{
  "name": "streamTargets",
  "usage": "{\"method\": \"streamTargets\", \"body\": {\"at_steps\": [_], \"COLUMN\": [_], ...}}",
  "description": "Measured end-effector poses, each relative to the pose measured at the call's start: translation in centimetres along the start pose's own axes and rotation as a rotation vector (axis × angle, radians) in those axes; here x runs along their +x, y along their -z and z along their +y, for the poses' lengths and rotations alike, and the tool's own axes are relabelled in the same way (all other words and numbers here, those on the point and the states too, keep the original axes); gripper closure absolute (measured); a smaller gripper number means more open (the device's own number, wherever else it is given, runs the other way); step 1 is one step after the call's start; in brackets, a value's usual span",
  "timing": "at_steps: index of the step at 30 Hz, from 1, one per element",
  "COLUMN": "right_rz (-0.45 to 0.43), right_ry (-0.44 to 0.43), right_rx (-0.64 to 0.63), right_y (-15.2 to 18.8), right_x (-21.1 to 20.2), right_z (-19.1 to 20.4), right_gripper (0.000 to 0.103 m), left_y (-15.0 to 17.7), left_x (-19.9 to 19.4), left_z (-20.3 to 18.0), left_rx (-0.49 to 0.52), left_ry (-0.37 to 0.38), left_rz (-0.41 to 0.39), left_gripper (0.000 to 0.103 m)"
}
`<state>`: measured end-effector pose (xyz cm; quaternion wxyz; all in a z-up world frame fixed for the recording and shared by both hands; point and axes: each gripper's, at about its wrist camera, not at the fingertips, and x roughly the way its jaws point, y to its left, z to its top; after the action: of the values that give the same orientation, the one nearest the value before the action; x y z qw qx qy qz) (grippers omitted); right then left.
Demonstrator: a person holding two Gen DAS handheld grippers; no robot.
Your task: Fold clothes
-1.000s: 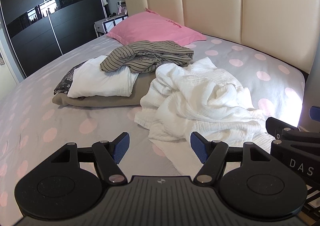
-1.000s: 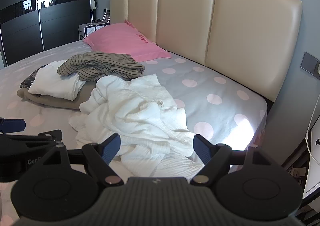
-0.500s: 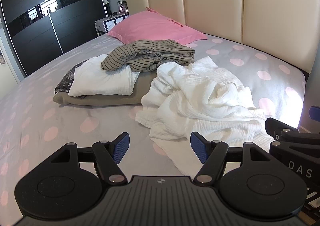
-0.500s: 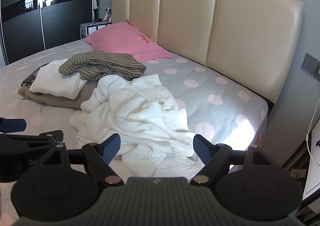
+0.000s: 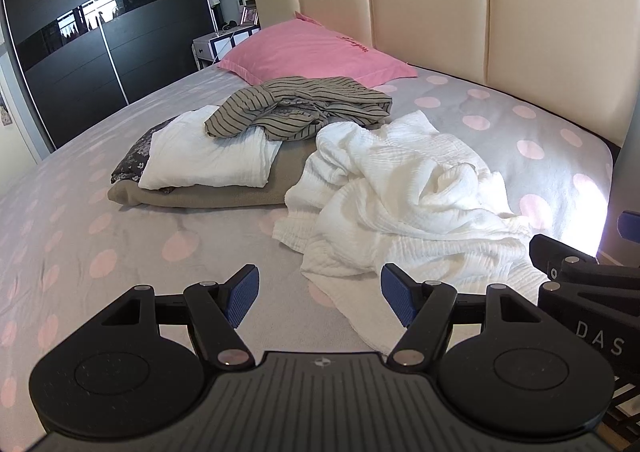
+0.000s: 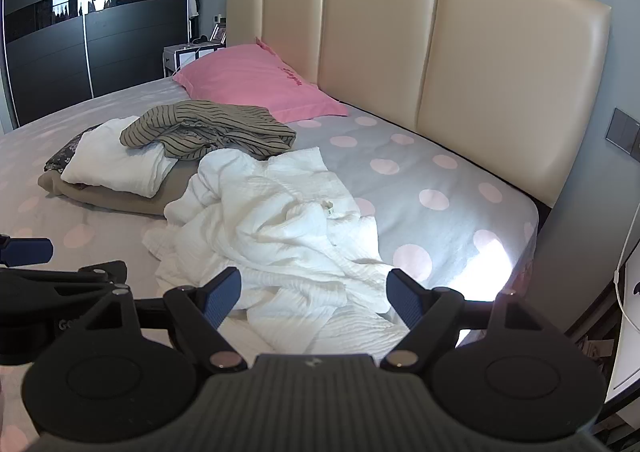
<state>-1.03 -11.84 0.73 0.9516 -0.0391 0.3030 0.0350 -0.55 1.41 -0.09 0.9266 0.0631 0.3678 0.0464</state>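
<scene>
Left gripper (image 5: 319, 296): jaws spread wide with nothing between the blue pads, poised above the grey dotted sheet (image 5: 120, 236) at 6 o'clock in its own view.
Right gripper (image 6: 315, 298): jaws also wide apart and holding nothing, hanging over the near edge of the white garment (image 6: 280, 236).
White garment: crumpled and unfolded on the bed, at 3 o'clock from the left gripper's centre of view and dead centre for the right.
Striped garment (image 5: 300, 107): bunched loosely at 12 o'clock from the white one, draped partly over the folded stack.
Folded stack: a folded white cloth (image 5: 208, 159) on a tan folded piece (image 5: 224, 195), with a dark patterned cloth (image 5: 134, 159) peeking out at its 9 o'clock edge.
Pillow (image 5: 312, 55): pink, against the cream headboard (image 5: 440, 11) at 12 o'clock.
Wardrobe (image 5: 80, 31): dark sliding doors at 10 o'clock.
</scene>
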Motion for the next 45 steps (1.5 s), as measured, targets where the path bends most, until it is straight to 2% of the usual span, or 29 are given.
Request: {"method": "streamTargets", "body": {"at_steps": [5,7,8,13,17,22,26,29,31,36,37,39,43,45], "right_rz": [-0.004,-0.015,-0.023,-0.072,-0.016,0.076,0.084,0.084,0.089,0.129,0.134,0.141,0.173,0.192], "right_ry": [-0.015,-0.032,-0.038,-0.017,-0.02,-0.1,-0.145,-0.167,-0.184,-0.224,-0.227,-0.229,-0.244,-0.244], "right_rx": [-0.003,-0.005,-0.006,-0.049,-0.029,0.037,-0.029,-0.094,-0.139,-0.145,-0.147,-0.155,-0.144,-0.142], "right_y": [0.1,0.0,0.0,0.0,-0.6,-1.7,-2.9,-3.4,-3.4,-2.4,-2.3,-2.1,-1.7,-1.7], "right_x": [0.3,0.4,0.4,0.6,2.3,5.0,7.4,9.7,11.4,15.0,15.5,16.4,18.0,18.6], "right_z": [0.1,0.1,0.2,0.8,0.0,-1.7,-1.7,-1.3,-0.9,-0.6,-0.5,-0.3,-0.1,0.0], "right_gripper": [0.021,0.017,0.012,0.011,0.011,0.012,0.012,0.018,0.018,0.019,0.021,0.031,0.039,0.058], "left_y": [0.0,0.0,0.0,0.0,-0.1,-0.4,-0.5,-0.5,-0.5,-0.9,-1.0,-1.3,-1.9,-2.0], "left_x": [0.4,0.6,0.8,1.7,2.7,4.3,6.2,8.1,9.4,13.3,14.1,15.8,19.3,21.2], "left_z": [0.2,0.3,0.4,0.9,2.0,4.0,5.0,5.5,5.5,5.0,4.9,4.6,3.5,2.9], "left_rx": [-0.002,-0.002,-0.002,-0.003,-0.004,-0.026,-0.031,-0.044,-0.046,-0.057,-0.068,-0.081,-0.069,-0.047], "left_ry": [-0.003,-0.004,-0.005,-0.009,-0.01,0.009,0.037,0.071,0.09,0.131,0.15,0.184,0.233,0.246], "left_rz": [0.006,0.011,0.013,0.022,0.032,0.038,0.057,0.085,0.095,0.116,0.121,0.125,0.134,0.158], "left_gripper": [0.037,0.037,0.037,0.037,0.037,0.038,0.041,0.042,0.042,0.04,0.04,0.04,0.04,0.041]}}
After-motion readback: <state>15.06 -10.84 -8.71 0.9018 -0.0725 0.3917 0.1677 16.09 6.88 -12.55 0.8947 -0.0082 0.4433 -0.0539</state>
